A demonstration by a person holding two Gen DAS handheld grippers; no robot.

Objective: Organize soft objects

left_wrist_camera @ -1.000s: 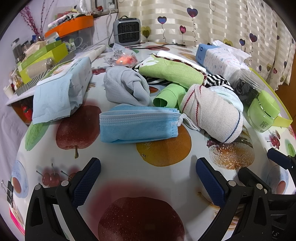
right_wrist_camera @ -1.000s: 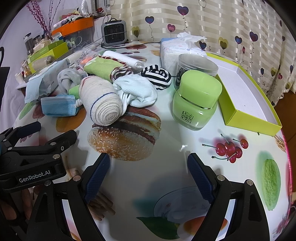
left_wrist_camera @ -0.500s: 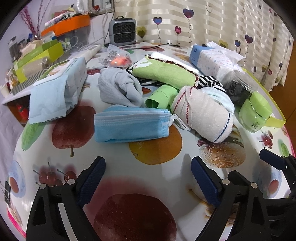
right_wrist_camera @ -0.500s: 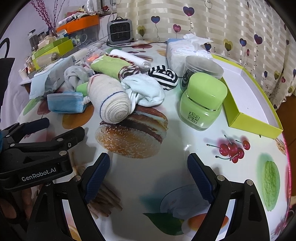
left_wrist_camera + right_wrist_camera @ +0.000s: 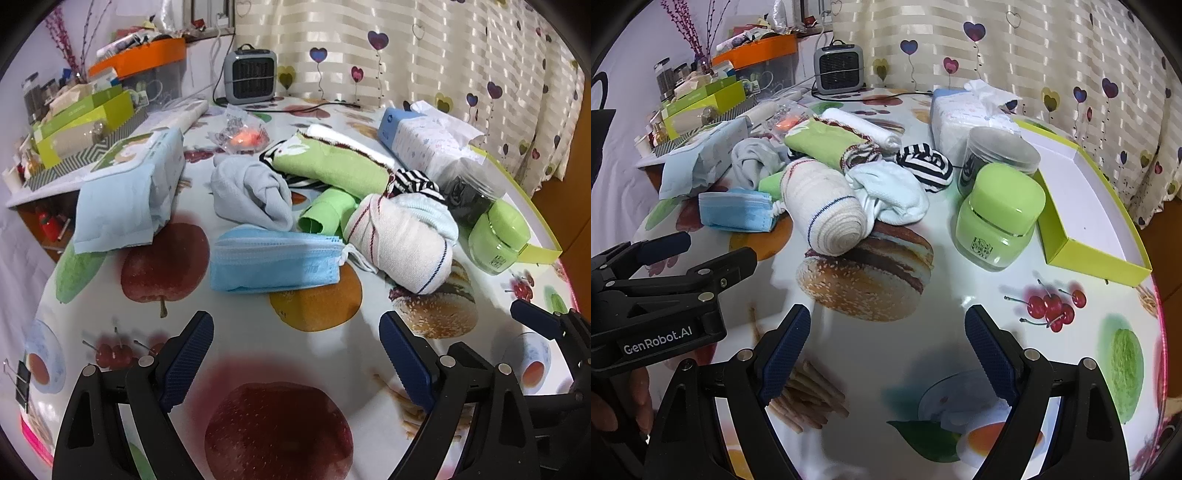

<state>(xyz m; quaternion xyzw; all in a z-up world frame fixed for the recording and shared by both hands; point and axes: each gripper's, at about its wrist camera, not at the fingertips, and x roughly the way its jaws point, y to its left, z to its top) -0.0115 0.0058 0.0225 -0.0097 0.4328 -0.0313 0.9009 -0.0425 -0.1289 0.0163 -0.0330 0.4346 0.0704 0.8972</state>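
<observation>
A: What pose do we record for each hand-held gripper?

B: We see the left hand-held gripper (image 5: 295, 350) low over the counter (image 5: 258, 332), jaws spread wide, nothing between them. The right hand-held gripper (image 5: 886, 343) sits beside it, equally wide and empty. Both point toward the pile.

A: Where are the soft objects?

B: We locate them mid-counter, well ahead of both grippers. The masks (image 5: 273, 262) lie nearest the left one. The rolled sock (image 5: 823, 210) touches the masks' ear loop, and the white sock (image 5: 890, 192) leans on it. Behind lie the grey cloth (image 5: 251, 192), green cloth (image 5: 328, 166) and striped sock (image 5: 927, 166).

A: What is hidden or unclear?

B: We cannot read the jar (image 5: 997, 218) label. The clear tub (image 5: 997, 155) stands partly behind the jar. The green cloth covers part of a striped item underneath.

A: Surface and room?

B: We note a glossy fruit-print cover, a box (image 5: 1082, 206) on the right, a tissue pack (image 5: 964, 118), a heater (image 5: 838, 70) and a heart-print curtain (image 5: 1034, 55).
</observation>
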